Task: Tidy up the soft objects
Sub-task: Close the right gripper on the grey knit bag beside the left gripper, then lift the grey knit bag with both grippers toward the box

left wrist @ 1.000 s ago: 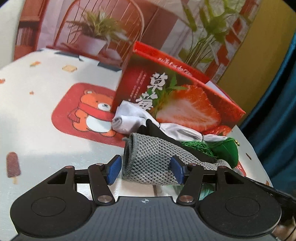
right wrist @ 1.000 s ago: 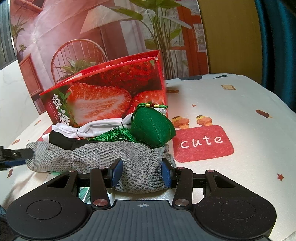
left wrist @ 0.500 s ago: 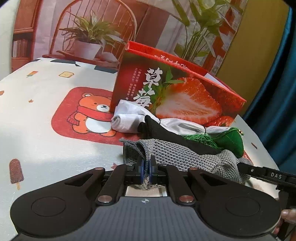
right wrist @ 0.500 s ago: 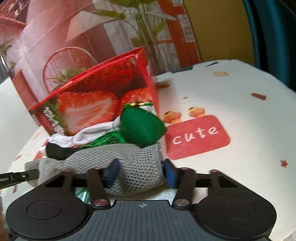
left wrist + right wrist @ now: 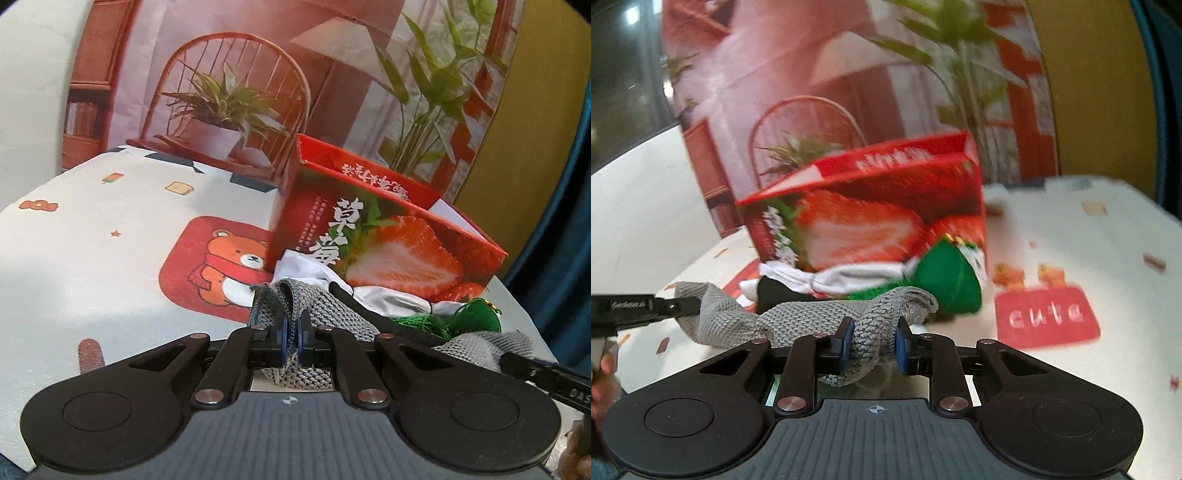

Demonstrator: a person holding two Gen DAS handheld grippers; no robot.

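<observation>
left wrist view: left gripper (image 5: pixel 291 338) with jaws pressed together, pinching a fold of the grey knitted cloth (image 5: pixel 332 314). cloth stretched rightward across the white cartoon-printed tabletop (image 5: pixel 92 258) toward the right gripper's black tip at the frame edge. just behind it, crumpled white fabric (image 5: pixel 388 299), a black soft item (image 5: pixel 365 314), a green tasselled pouch (image 5: pixel 476 317), all in front of an open red strawberry-printed cardboard box (image 5: pixel 388 240).

right wrist view, blurred: right gripper (image 5: pixel 871 341) with jaws closing, blue pads already squeezing the bunched other end of the grey knitted cloth (image 5: pixel 798 314). left gripper (image 5: pixel 665 306) gripping the far end at left. green pouch (image 5: pixel 945 280) just beside the box (image 5: pixel 871 206).
</observation>
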